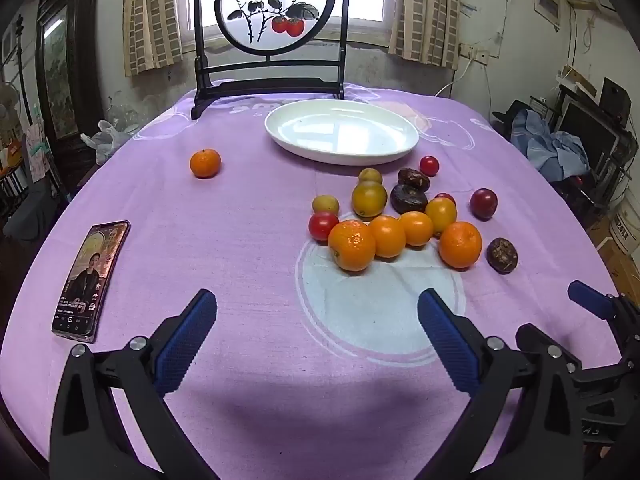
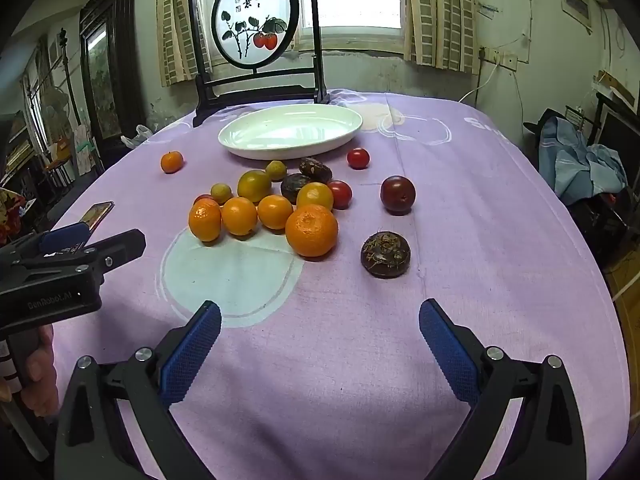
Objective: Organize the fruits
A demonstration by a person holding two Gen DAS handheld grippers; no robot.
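One bare white plate (image 1: pixel 341 156), fruits (image 1: pixel 394 216) alongside.

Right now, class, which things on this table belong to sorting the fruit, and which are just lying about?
Part of the job:
- the pile of fruit
- the lone orange
- the white plate, with nothing on it
- the left gripper and right gripper, both open

Just lying about:
- the phone
- the painted screen

red tomato (image 2: pixel 204 199) mostly hidden behind oranges, phone (image 2: pixel 97 212) partly behind left gripper (image 2: pixel 96 240), its screen unreadable
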